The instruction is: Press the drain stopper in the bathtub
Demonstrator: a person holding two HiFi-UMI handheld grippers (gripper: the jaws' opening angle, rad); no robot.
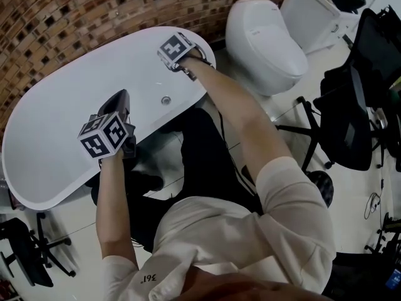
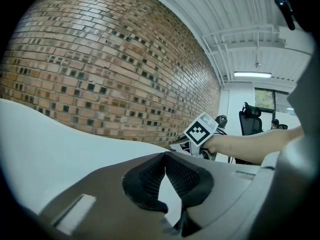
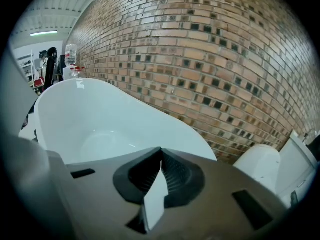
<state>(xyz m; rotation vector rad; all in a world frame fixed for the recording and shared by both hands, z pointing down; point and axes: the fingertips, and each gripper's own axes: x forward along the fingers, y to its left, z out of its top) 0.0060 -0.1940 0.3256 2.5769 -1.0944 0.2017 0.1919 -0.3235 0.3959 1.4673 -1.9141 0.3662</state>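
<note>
The white oval bathtub (image 1: 56, 124) fills the left of the head view, with the small round metal drain stopper (image 1: 166, 100) on its floor near the near wall. My left gripper (image 1: 119, 102) hangs over the near rim, left of the stopper and apart from it; its jaws are shut with nothing between them (image 2: 165, 156). My right gripper (image 1: 173, 54) is over the tub's right end, beyond the stopper, also shut and holding nothing (image 3: 161, 151). Its marker cube (image 2: 201, 129) shows in the left gripper view. The stopper is not visible in either gripper view.
A brick wall (image 1: 75, 11) runs behind the tub. A white toilet (image 1: 263, 42) stands just right of the tub's end. A black office chair (image 1: 351, 118) is at the right, another chair base (image 1: 31, 249) at lower left. A bottle (image 3: 71, 59) stands at the tub's far end.
</note>
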